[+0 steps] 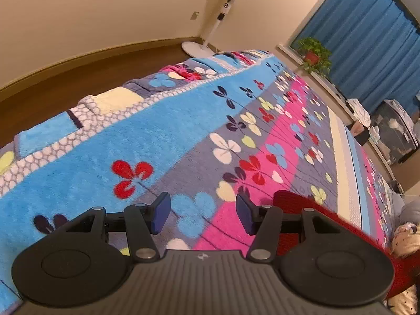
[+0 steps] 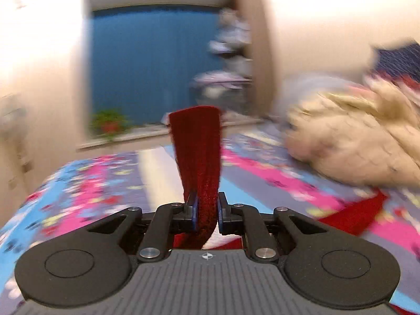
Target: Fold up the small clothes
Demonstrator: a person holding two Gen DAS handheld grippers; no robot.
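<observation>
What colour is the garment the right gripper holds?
Dark red knit garment, clearest in the right wrist view.

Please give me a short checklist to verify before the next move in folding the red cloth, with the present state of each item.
1. Right gripper shut on the red cloth: ok.
2. Left gripper open, with nothing between its fingers: ok.
3. Left gripper near the red cloth: ok; the cloth lies just to its right on the blanket.
4. Cloth lying flat and smooth: cannot tell; only parts are seen, and the right wrist view is blurred.
5. Cream clothes pile apart from the red cloth: cannot tell.
</observation>
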